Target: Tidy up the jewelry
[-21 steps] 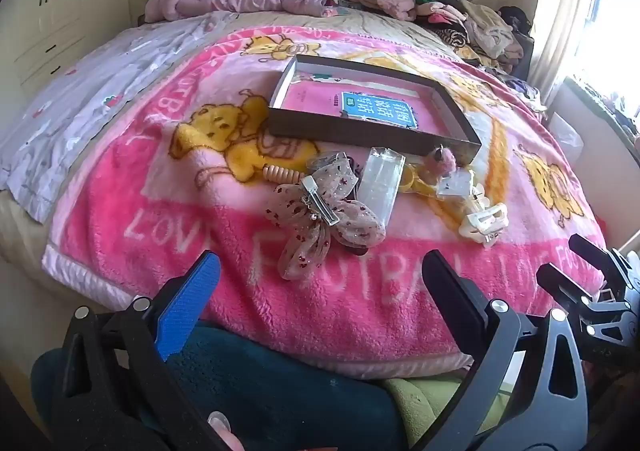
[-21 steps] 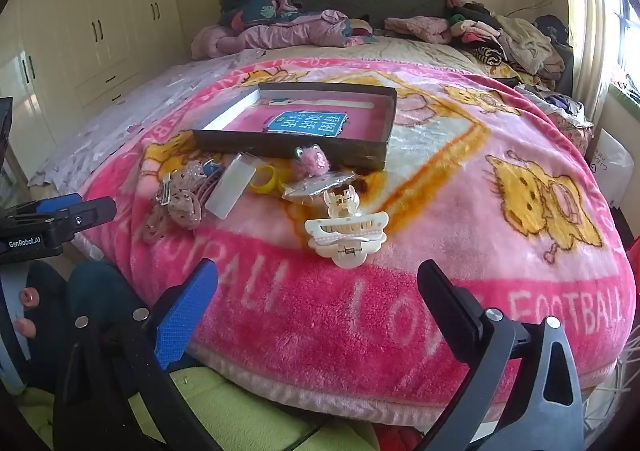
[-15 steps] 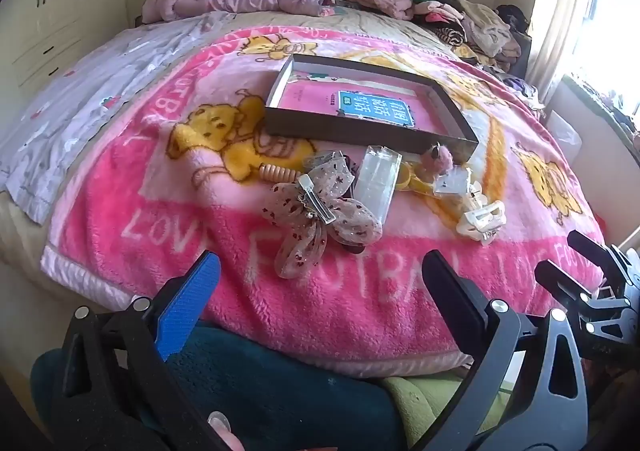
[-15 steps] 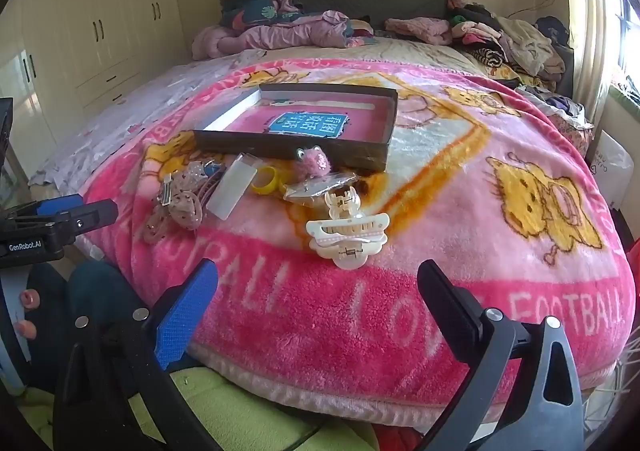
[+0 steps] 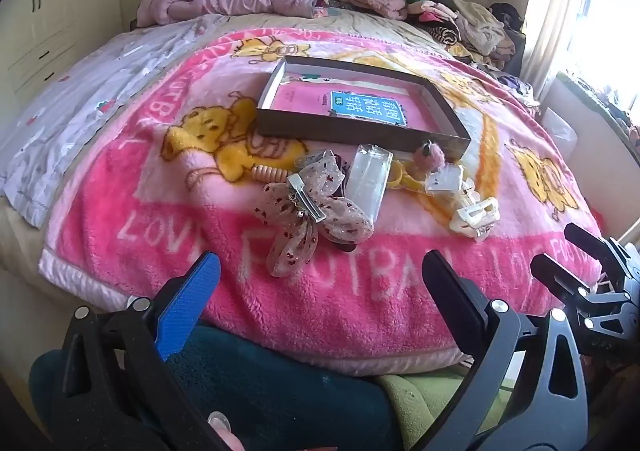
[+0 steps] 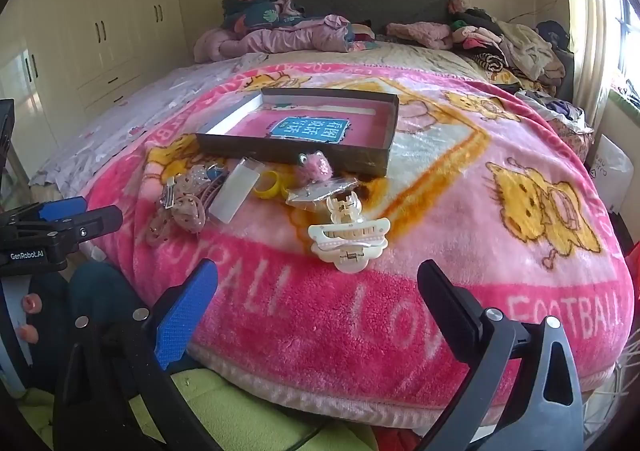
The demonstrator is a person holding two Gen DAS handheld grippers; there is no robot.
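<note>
A shallow dark box (image 5: 352,131) (image 6: 296,149) with a pink inside lies on the pink blanket. In front of it lie a pink bow clip (image 5: 308,211) (image 6: 180,207), a clear packet (image 5: 368,179) (image 6: 236,191), a yellow ring (image 6: 270,185), a pink fuzzy piece (image 5: 430,159) (image 6: 316,167), a small bagged item (image 5: 444,181) (image 6: 320,191) and a white claw clip (image 5: 476,217) (image 6: 348,239). My left gripper (image 5: 320,291) is open and empty, short of the bow. My right gripper (image 6: 320,287) is open and empty, just short of the claw clip.
The pink blanket (image 5: 120,187) covers a bed with piled clothes (image 6: 512,47) at the far end. White wardrobes (image 6: 80,35) stand on the left and a window (image 5: 608,11) on the right. The right gripper shows at the left view's edge (image 5: 592,287).
Both grippers have edged slightly toward the bed; the items look a little closer. Nothing on the blanket has moved.
</note>
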